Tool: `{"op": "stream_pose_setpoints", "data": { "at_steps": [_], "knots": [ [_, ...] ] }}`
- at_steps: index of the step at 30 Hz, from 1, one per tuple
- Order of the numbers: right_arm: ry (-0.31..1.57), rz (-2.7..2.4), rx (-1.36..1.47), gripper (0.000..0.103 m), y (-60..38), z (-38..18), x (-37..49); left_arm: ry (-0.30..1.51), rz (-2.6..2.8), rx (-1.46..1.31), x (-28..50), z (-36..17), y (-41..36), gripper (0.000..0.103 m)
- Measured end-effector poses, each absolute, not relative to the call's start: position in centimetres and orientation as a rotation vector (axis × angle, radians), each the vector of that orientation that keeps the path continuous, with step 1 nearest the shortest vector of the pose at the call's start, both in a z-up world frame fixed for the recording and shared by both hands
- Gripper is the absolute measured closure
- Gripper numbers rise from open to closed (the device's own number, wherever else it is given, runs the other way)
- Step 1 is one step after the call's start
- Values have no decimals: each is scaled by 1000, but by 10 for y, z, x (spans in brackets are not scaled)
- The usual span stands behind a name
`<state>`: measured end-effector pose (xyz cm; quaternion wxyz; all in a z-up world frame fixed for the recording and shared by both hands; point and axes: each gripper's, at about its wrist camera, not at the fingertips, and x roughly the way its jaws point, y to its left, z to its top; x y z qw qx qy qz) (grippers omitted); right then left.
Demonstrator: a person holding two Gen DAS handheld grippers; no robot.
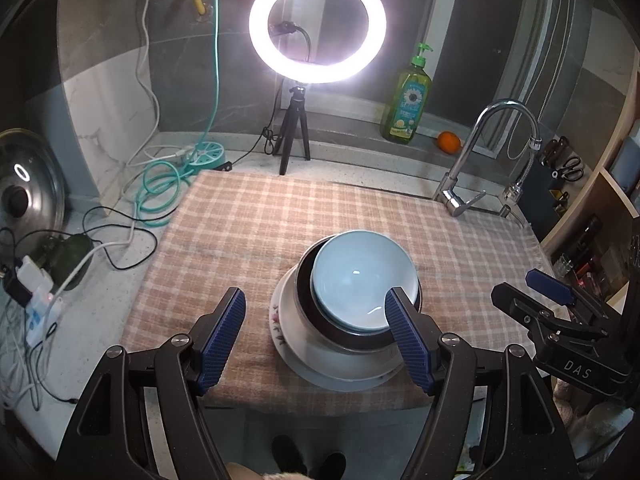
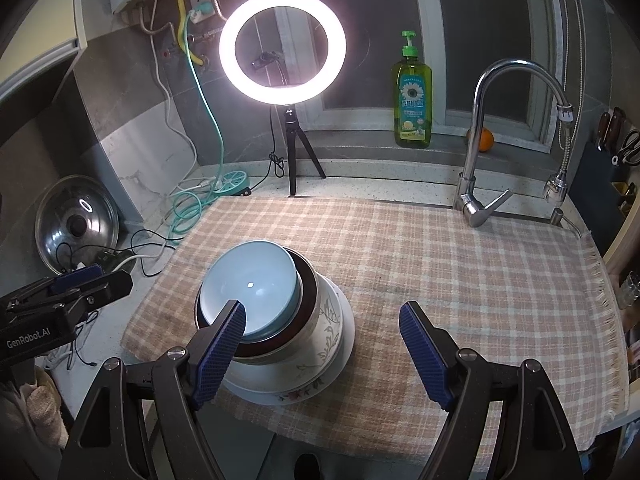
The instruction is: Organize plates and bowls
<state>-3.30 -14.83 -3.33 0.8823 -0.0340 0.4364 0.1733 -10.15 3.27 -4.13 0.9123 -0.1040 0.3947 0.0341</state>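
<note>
Two open grippers are waiting over one neat stack of dishes.

The left gripper (image 1: 316,330) is hanging wide open and holding nothing, and the right gripper (image 2: 322,344) beside it is hanging open and empty too. Just in front of them, the pale blue bowl (image 1: 362,278) is sitting inside a dark-rimmed bowl (image 1: 320,316), which is sitting in a white leaf-patterned bowl (image 2: 326,340) on a flowered plate (image 1: 280,326). The whole stack is resting near the front of the checked cloth (image 2: 460,272). These dishes are probably hard, smooth, slippery and easy to break, so pinching a rim gently looks safest.
</note>
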Motion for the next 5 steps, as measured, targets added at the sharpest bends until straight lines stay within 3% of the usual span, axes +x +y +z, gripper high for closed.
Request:
{"op": "stream_pose_setpoints", "data": {
  "at_steps": [5],
  "knots": [
    [923,354,-63,27,-149,-37,-28,809,66,-190,-98,-42,33,31]
  ]
}}
